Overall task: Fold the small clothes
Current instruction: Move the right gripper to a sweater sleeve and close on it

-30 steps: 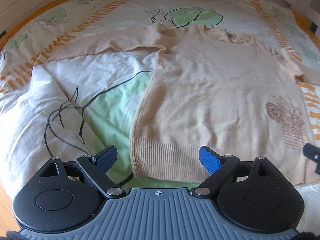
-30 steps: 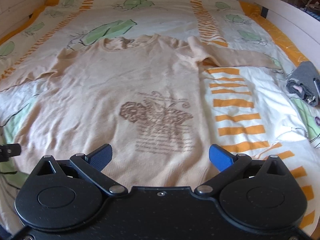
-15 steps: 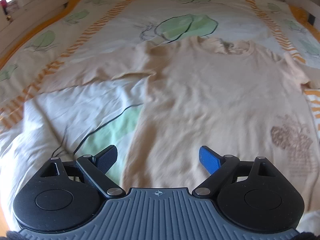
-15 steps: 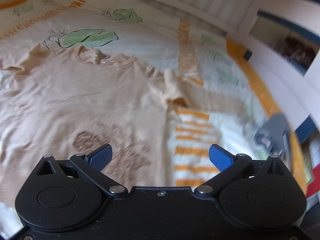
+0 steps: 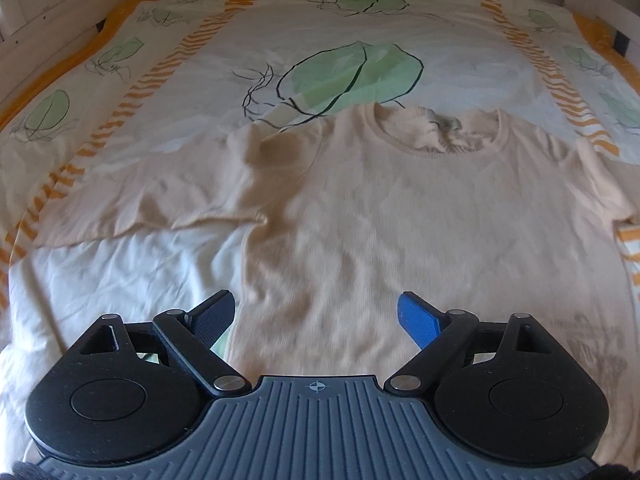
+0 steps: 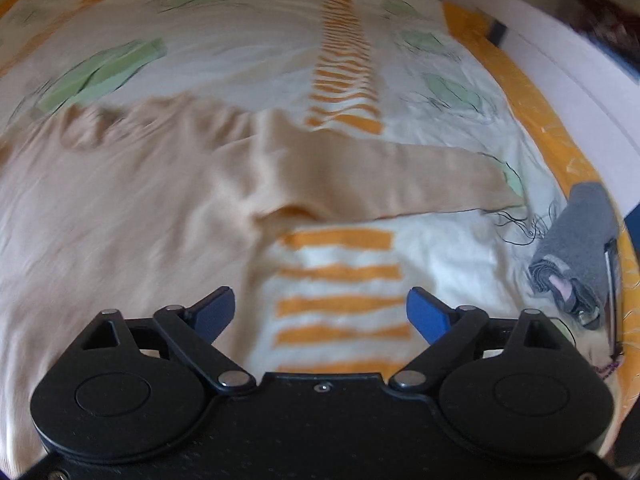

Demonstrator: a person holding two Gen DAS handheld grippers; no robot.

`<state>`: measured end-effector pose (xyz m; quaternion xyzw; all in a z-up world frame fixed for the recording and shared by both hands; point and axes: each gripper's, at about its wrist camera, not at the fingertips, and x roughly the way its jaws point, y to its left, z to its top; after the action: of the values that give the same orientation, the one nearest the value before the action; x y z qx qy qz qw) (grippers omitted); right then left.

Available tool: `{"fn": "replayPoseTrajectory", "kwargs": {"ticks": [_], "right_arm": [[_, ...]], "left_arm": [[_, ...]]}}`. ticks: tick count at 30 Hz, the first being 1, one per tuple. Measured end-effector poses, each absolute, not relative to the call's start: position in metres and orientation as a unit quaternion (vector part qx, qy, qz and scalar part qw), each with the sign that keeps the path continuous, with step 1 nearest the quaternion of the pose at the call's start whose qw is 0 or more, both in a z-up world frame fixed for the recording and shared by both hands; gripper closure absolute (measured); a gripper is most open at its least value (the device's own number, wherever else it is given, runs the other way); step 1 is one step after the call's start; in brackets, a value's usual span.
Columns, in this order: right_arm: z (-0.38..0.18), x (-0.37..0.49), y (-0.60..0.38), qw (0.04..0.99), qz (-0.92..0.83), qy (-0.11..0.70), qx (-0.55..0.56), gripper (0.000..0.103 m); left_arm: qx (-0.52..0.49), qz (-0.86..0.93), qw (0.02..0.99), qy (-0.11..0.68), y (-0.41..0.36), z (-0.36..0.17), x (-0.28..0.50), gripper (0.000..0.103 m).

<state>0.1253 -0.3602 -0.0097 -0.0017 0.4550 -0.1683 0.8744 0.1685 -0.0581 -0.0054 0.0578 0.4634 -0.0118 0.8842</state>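
Observation:
A beige long-sleeved sweater lies flat, front up, on the bed, neckline at the far side. Its left sleeve stretches out to the left. In the right wrist view the sweater's right sleeve runs to the right over the sheet. My left gripper hovers over the sweater's left side, open, nothing between its blue pads. My right gripper hangs over the orange-striped sheet just right of the sweater body, below the sleeve; its jaws are closing a little but stand wide with nothing between them.
The bed cover is white with green leaves and orange stripes. A folded grey garment lies near the bed's right edge. A pale wooden bed frame borders the left; a white rail borders the right.
Both grippers have moved up the sweater from its hem toward the shoulders. The right one also swung right, off the printed chest and onto the striped sheet under the sleeve.

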Motion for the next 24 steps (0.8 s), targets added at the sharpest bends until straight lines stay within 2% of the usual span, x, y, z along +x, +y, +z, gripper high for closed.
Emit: {"fn": "replayPoseTrajectory", "kwargs": {"ticks": [7,16,19,24], "right_arm": [[-0.022,0.167,-0.471,0.860,-0.215,0.441,0.137,0.015],[-0.056,0.212,-0.566,0.823,-0.253,0.456,0.223,0.014],[-0.066,0.223,-0.582,0.813,-0.258,0.470,0.228,0.012],[-0.078,0.232,-0.603,0.809,-0.257,0.467,0.249,0.000]], "left_arm": [[0.064,-0.004,0.874,0.482,-0.074,-0.023,0.200,0.014],[0.078,0.005,0.847,0.525,-0.089,-0.059,0.224,0.014],[0.084,0.007,0.843,0.531,-0.092,-0.071,0.226,0.012],[0.079,0.009,0.848,0.524,-0.088,-0.076,0.223,0.006]]}}
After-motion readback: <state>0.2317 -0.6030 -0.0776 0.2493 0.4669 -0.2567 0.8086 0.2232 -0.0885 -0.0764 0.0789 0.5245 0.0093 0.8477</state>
